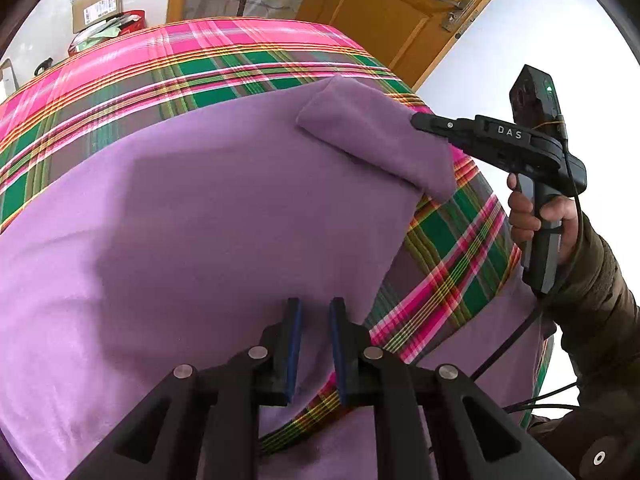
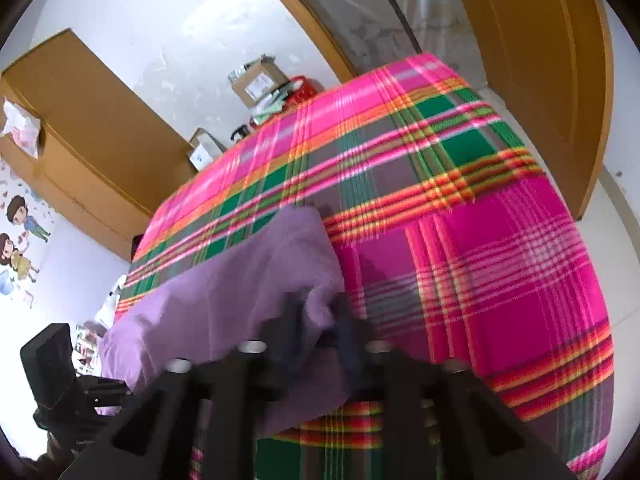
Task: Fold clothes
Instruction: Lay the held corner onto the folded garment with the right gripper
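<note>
Left wrist view: purple garment point(image 1: 200, 208) lies spread on plaid-covered bed point(image 1: 248, 68), sleeve point(image 1: 376, 140) folded over onto it. Right gripper point(image 1: 416, 122) pinches sleeve edge, jaws closed on cloth. Left gripper point(image 1: 314, 312) over garment's near edge, jaws slightly apart w/ fabric between; can't tell if it's gripped.

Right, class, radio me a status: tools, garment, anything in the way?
Right tool pinching purple sleeve. Left tool slightly open over hem of purple garment. Garment flat on plaid bedspread. Nothing in the way.
</note>
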Action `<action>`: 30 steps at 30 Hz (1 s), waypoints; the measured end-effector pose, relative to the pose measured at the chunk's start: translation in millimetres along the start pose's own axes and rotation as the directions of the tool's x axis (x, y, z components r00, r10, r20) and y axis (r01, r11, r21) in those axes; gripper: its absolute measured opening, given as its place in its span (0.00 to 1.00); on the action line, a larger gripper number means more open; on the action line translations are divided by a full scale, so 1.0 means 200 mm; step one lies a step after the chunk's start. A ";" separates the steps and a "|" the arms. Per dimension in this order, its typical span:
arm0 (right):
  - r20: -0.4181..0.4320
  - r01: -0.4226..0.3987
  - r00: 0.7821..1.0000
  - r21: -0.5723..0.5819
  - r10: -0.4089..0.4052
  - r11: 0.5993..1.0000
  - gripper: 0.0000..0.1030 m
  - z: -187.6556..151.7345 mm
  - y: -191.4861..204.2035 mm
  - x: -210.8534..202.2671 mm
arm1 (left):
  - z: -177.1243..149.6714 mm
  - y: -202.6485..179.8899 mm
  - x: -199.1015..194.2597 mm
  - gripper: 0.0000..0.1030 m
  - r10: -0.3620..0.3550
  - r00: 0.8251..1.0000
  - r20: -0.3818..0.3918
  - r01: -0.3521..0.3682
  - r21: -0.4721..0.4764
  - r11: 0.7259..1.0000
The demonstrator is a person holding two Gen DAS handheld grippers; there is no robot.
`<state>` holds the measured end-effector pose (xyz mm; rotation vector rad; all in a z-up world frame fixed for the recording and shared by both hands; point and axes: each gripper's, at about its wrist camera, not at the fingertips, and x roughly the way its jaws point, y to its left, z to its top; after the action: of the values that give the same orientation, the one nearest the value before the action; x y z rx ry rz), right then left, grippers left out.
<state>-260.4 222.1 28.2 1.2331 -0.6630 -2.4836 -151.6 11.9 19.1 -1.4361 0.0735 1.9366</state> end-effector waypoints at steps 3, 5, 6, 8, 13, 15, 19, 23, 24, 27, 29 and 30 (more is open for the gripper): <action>0.054 0.011 0.998 0.001 -0.011 1.000 0.10 0.01 -0.01 -0.05 | 0.00 -0.01 0.00 0.13 0.000 1.000 0.001 0.000 0.003 1.000; 0.081 0.038 0.996 0.002 -0.038 0.999 0.09 0.02 -0.02 -0.08 | 0.01 -0.01 0.00 0.13 -0.002 1.000 0.001 0.002 0.006 1.000; 0.098 0.053 0.994 0.002 -0.053 0.999 0.08 0.03 -0.03 -0.10 | 0.01 -0.01 0.01 0.13 -0.003 1.000 0.001 0.003 0.005 1.000; 0.133 0.081 0.988 0.007 -0.081 0.997 0.08 0.04 -0.03 -0.14 | 0.01 -0.01 0.01 0.13 -0.004 1.000 0.000 0.004 0.002 1.000; 0.222 0.186 0.958 0.006 -0.183 0.983 0.08 0.06 -0.08 -0.23 | 0.02 -0.02 0.02 0.13 -0.001 1.000 0.000 0.001 0.002 1.000; 0.246 0.202 0.948 0.032 -0.204 0.979 0.08 0.07 -0.13 -0.27 | 0.02 -0.03 0.01 0.13 0.004 1.000 0.001 -0.004 0.005 1.000; 0.279 0.255 0.923 0.074 -0.265 0.964 0.08 0.10 -0.21 -0.33 | 0.02 -0.05 0.02 0.13 0.020 1.000 -0.003 -0.020 0.016 1.000; 0.297 0.306 0.898 0.109 -0.325 0.946 0.08 0.14 -0.29 -0.35 | 0.03 -0.04 0.02 0.13 0.004 1.000 -0.004 -0.004 0.012 1.000; 0.304 0.321 0.889 0.121 -0.343 0.939 0.08 0.15 -0.32 -0.36 | 0.03 -0.03 0.02 0.13 -0.002 1.000 -0.003 0.002 0.008 1.000; 0.316 0.373 0.863 0.127 -0.394 0.919 0.08 0.17 -0.38 -0.38 | 0.04 -0.02 0.02 0.13 -0.014 1.000 -0.001 0.014 -0.004 1.000; 0.324 0.406 0.845 0.130 -0.426 0.904 0.08 0.18 -0.41 -0.39 | 0.04 -0.02 0.03 0.13 -0.009 1.000 -0.006 0.009 -0.005 1.000; 0.321 0.416 0.840 0.139 -0.438 0.899 0.08 0.18 -0.44 -0.39 | 0.04 -0.02 0.03 0.13 -0.008 1.000 -0.008 0.008 -0.004 1.000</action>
<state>-246.9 342.3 53.5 1.0653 -0.6003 -3.1257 -156.2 21.2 18.6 -1.4445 0.0670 1.9261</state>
